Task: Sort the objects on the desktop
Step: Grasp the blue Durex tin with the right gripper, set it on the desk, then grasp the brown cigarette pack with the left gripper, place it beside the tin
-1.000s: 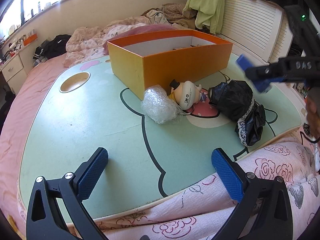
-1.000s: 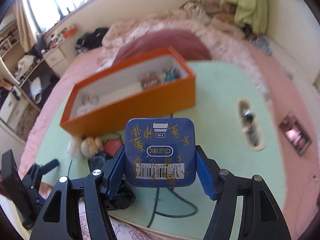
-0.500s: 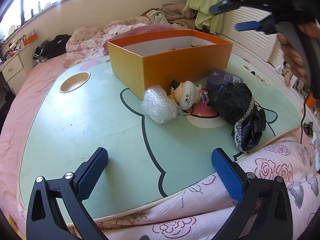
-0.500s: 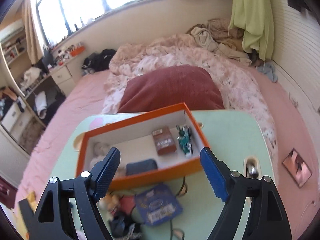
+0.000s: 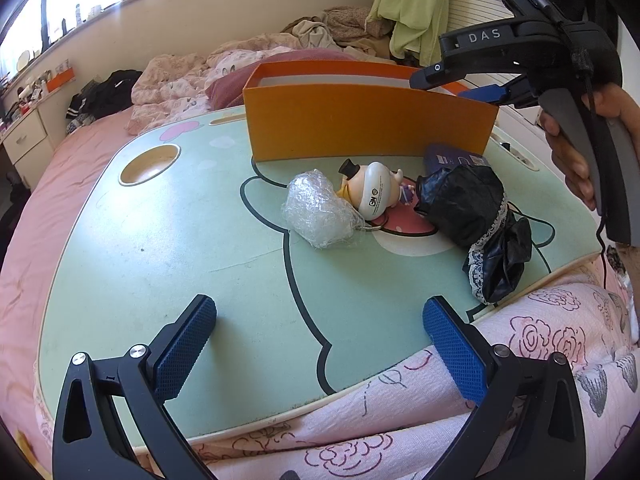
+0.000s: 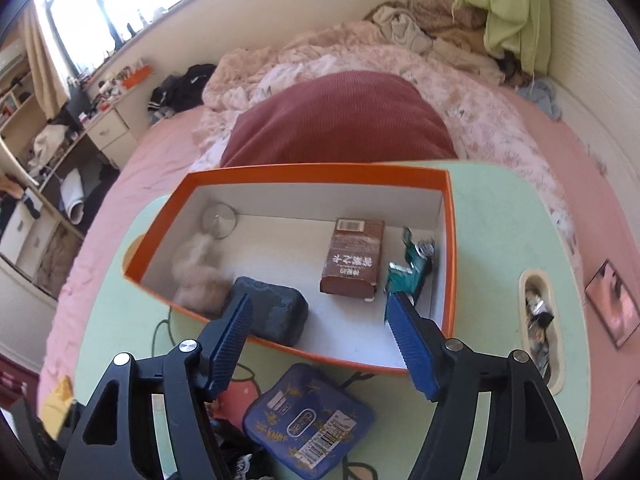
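An orange box (image 5: 368, 124) stands at the back of the green lap table (image 5: 160, 240). In the right wrist view the box (image 6: 450, 264) holds a brown carton (image 6: 354, 258), a dark pouch (image 6: 272, 312), a teal item (image 6: 412, 268) and a fluffy beige thing (image 6: 198, 276). A blue tin (image 6: 310, 420) lies on the table in front of the box; it also shows in the left wrist view (image 5: 452, 158). My right gripper (image 6: 322, 344) is open and empty above the box's near wall. My left gripper (image 5: 320, 344) is open and empty over the table's near edge.
A clear plastic wad (image 5: 320, 210), a toy figure (image 5: 372, 190) and a black lace cloth (image 5: 476, 216) lie mid-table. The table has a round cup hole (image 5: 150, 158) and a slot with small items (image 6: 538, 316). A maroon pillow (image 6: 340, 120) lies behind the box.
My right gripper has let go of the blue tin, which now lies on the table in front of the box, and has risen over the box. My left gripper has stayed put.
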Demonstrator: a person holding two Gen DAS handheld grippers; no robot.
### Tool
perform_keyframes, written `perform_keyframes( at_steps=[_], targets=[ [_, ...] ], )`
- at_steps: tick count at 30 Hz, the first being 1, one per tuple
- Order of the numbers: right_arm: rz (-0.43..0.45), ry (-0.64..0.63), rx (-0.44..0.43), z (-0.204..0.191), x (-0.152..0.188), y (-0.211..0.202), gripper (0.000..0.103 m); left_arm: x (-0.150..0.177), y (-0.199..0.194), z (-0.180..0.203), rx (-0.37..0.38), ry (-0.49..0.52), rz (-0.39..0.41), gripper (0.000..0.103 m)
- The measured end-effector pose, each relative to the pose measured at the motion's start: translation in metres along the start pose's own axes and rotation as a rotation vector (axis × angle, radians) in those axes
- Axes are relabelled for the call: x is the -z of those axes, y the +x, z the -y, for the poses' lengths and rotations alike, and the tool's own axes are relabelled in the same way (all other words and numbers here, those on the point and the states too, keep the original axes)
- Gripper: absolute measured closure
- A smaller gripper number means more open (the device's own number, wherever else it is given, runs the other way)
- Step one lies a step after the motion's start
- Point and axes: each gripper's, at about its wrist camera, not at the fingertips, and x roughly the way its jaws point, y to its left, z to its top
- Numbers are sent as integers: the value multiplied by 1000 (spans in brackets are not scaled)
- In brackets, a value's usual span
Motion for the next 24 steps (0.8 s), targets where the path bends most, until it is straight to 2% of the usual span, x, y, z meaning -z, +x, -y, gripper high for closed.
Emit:
perform_keyframes(
  at_steps=[4,6,9,11,14,19,23,24],
  targets=[
    [3,31,-48,3,-2,-6,33,-1,1,-1,0,0,1,1],
    [58,46,-99,4,2,-23,33,0,1,0,0,1,1,1],
    [140,29,-119,0,12,-56,32,-1,1,0,0,0,1,1],
    [156,14,-117,-3,22,-73,28,-1,1,0,0,0,1,1],
    [126,-28,-112,-7,52,-86,22,0,1,0,0,0,1,1],
    [-8,-72,-60,-5,113,-72,22,0,1,0,0,0,1,1],
    [-30,-141,70,-10,145,-58,22,0,1,-1,0,0,1,1],
    [-35,-150,80,-9,149,-55,22,0,1,-1,0,0,1,1]
  ],
)
